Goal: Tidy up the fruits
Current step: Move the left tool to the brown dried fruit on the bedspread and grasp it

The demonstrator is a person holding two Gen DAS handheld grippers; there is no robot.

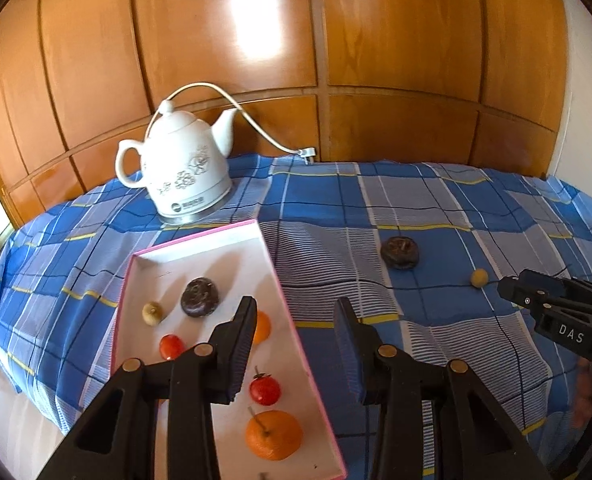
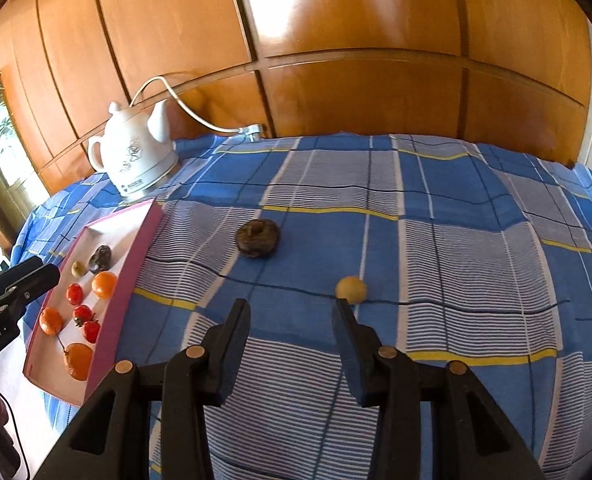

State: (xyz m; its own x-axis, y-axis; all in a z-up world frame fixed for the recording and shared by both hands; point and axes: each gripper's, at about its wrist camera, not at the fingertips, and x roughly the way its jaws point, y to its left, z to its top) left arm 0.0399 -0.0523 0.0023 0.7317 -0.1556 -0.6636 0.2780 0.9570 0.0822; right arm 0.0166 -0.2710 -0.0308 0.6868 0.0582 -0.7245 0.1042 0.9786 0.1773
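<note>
The left gripper (image 1: 293, 320) and right gripper (image 2: 291, 320) both gape empty; the left finger (image 1: 241, 344) half-hides one orange (image 1: 263, 326) in the tray (image 1: 296, 344).

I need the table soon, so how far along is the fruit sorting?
Mostly done: oranges, tomatoes, a dark fruit and a small pale one lie in the pink-edged tray. Nothing is in hand; the left gripper and right gripper are open and empty. Left on the cloth: the dark wrinkled fruit and small yellow fruit.
</note>
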